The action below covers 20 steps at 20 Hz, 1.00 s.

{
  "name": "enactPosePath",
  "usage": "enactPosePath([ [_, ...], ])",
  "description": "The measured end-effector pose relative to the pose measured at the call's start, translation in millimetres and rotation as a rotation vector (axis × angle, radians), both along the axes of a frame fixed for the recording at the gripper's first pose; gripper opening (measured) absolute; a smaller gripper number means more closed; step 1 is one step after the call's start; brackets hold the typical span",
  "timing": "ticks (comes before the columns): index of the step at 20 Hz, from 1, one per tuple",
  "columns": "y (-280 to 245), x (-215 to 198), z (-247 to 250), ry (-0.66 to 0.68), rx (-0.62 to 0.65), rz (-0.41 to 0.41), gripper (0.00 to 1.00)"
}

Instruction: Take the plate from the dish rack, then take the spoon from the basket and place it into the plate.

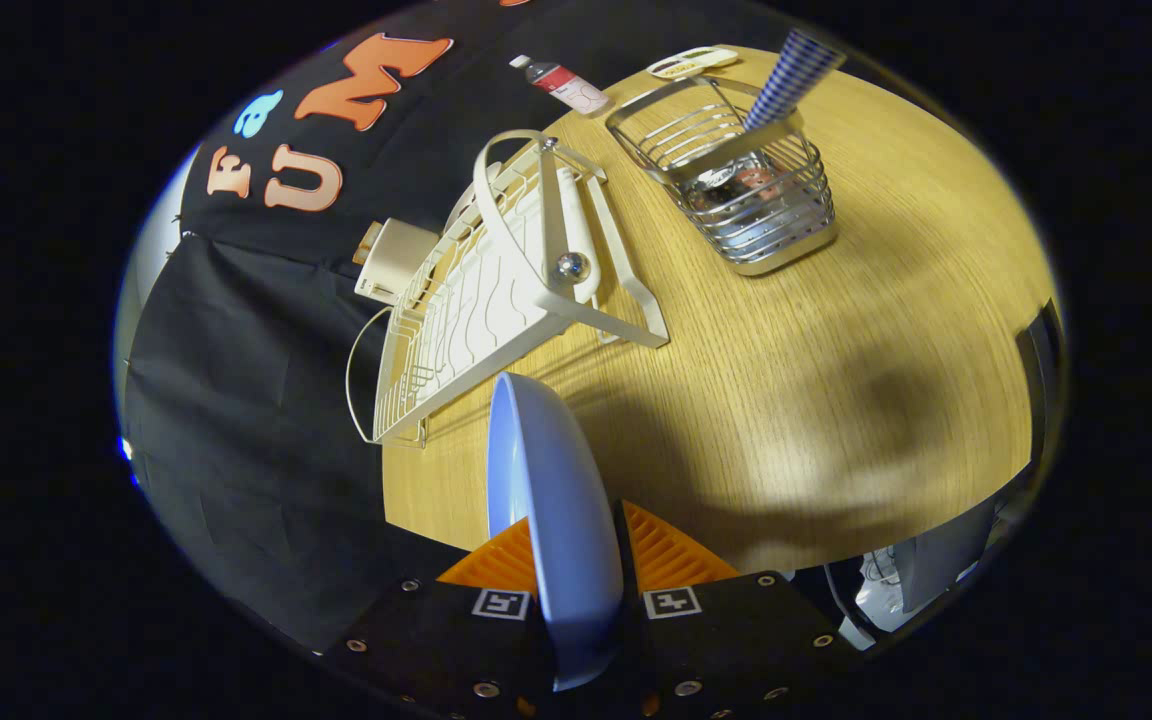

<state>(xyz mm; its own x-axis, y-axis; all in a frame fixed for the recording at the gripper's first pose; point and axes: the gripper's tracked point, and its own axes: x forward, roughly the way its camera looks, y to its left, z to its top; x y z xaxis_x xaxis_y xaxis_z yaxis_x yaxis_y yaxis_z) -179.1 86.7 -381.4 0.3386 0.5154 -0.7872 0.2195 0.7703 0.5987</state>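
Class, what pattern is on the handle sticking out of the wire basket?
Blue-and-white checks on the handle, in the gripper view; the fingers clamp the plate.

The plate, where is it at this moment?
In the gripper view the plate stands on edge between the two fingers of the gripper, which press on it, above the table and just in front of the dish rack.

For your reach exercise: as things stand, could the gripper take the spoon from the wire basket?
Probably not yet. The gripper is shut on the plate, so its fingers are taken. The table toward the basket looks free, with the spoon handle sticking up.
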Motion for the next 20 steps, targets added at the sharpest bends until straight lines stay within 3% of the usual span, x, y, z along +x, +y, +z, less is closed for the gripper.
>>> enactPosePath([
  [11,16,12,-17,-0.001,0.005,-0.097,0.29],
  [13,11,16,-22,-0.015,-0.057,-0.089,0.36],
  [16,0,25,-15,-0.057,-0.111,-0.089,0.58],
  [20,-11,38,0,-0.116,-0.126,-0.097,0.70],
])
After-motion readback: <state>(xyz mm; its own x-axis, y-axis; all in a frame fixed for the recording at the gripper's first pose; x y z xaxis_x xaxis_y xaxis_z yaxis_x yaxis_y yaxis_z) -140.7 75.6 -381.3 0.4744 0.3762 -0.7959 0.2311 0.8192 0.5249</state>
